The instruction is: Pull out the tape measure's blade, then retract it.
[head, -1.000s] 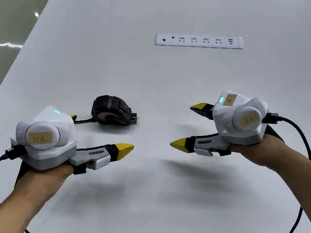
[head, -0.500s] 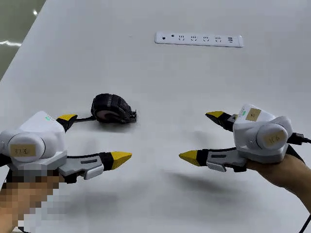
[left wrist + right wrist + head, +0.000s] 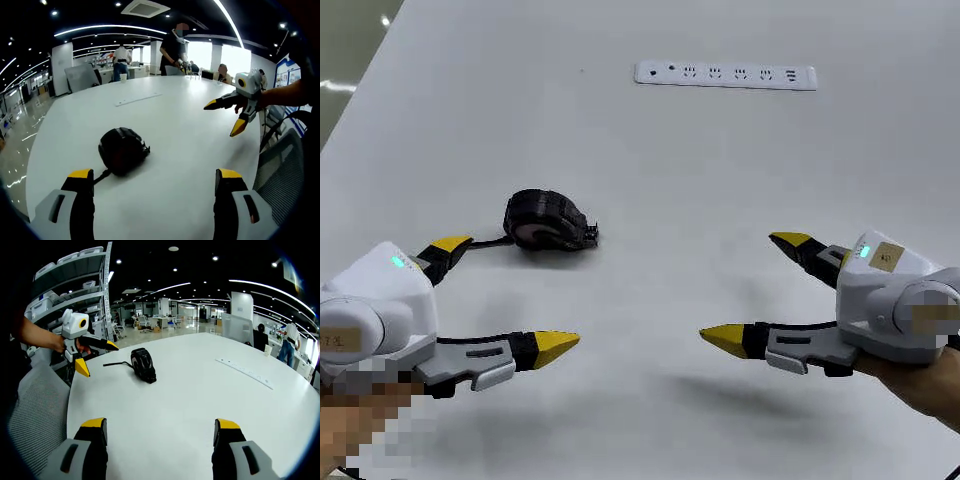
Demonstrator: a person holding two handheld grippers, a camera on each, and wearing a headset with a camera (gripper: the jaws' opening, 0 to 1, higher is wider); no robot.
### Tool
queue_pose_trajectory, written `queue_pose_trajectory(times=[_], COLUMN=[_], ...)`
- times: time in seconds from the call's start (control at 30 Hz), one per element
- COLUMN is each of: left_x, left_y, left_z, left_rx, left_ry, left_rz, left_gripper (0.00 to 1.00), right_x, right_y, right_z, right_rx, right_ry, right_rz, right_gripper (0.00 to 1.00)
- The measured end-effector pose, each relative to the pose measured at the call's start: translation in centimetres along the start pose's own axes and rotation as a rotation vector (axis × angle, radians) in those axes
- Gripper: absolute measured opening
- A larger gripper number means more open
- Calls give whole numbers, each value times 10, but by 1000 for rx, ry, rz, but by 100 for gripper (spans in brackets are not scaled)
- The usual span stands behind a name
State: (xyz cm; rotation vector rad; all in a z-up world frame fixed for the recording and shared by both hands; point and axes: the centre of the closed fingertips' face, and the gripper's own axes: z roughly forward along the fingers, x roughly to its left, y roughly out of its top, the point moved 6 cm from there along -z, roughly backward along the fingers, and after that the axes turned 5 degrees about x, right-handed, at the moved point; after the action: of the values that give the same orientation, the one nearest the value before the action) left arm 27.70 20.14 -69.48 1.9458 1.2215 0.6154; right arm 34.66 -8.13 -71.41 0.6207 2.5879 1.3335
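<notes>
A rounded black tape measure [image 3: 545, 220] with a ribbed casing was seen lying on the smooth white bench [image 3: 650, 150]. It was placed just beyond the far tip of the left tongs [image 3: 508, 292], a thin dark strap [image 3: 490, 243] trailing toward that tip, and well apart from the right tongs [image 3: 750, 287]. Both yellow-tipped tongs were held spread wide and empty. A flat white power strip [image 3: 725, 75] was laid at the far side.

A white table [image 3: 650, 180] with a power strip [image 3: 725, 75] stands beneath ceiling light strips [image 3: 115, 27], shelving [image 3: 75, 275] nearby.
</notes>
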Motion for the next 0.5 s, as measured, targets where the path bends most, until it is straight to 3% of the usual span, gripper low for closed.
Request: queue_pose_trajectory(times=[0.17, 0.23, 0.5], left_x=[0, -1, 8], left_y=[-1, 2, 1], left_z=[-4, -8, -17], left_rx=[22, -1, -20], left_ry=[-19, -24, -19], left_rz=[4, 7, -27], left_gripper=[99, 99, 99], right_x=[2, 1, 1], right_y=[-4, -6, -14], right_z=[-9, -13, -27], right_rx=[-24, -32, -29], right_ry=[-22, -34, -49], right_rz=[28, 38, 60], right_gripper=[93, 94, 99])
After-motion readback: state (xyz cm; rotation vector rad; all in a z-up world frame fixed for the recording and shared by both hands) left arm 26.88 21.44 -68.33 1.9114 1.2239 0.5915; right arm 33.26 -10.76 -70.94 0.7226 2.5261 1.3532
